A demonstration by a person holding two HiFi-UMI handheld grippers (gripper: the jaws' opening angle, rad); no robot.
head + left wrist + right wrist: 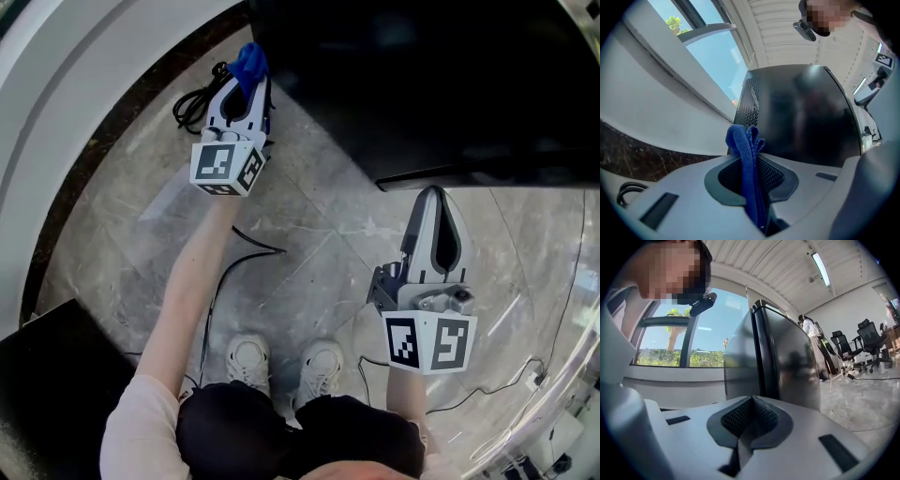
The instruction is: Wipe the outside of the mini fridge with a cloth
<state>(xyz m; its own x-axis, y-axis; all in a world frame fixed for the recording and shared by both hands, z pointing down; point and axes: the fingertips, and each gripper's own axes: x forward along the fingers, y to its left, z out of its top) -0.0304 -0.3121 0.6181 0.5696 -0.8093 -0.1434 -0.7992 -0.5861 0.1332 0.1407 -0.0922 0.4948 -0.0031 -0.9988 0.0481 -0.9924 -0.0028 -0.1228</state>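
The black mini fridge (441, 84) fills the top right of the head view; its glossy side and vented back show in the left gripper view (801, 112). My left gripper (249, 77) is shut on a folded blue cloth (249, 64), whose bunched end (744, 140) sticks out past the jaws, just short of the fridge's left side. My right gripper (435, 202) is shut with nothing in it, pointing at the fridge's front lower edge. In the right gripper view the fridge (787, 362) stands upright just ahead.
A coiled black cable (195, 101) lies on the marble floor by the curved white wall (84, 84). More cables (246, 255) run across the floor near the person's shoes (248, 361). A black box (47, 375) sits bottom left. Office chairs (862, 345) and a person (811, 341) stand beyond the fridge.
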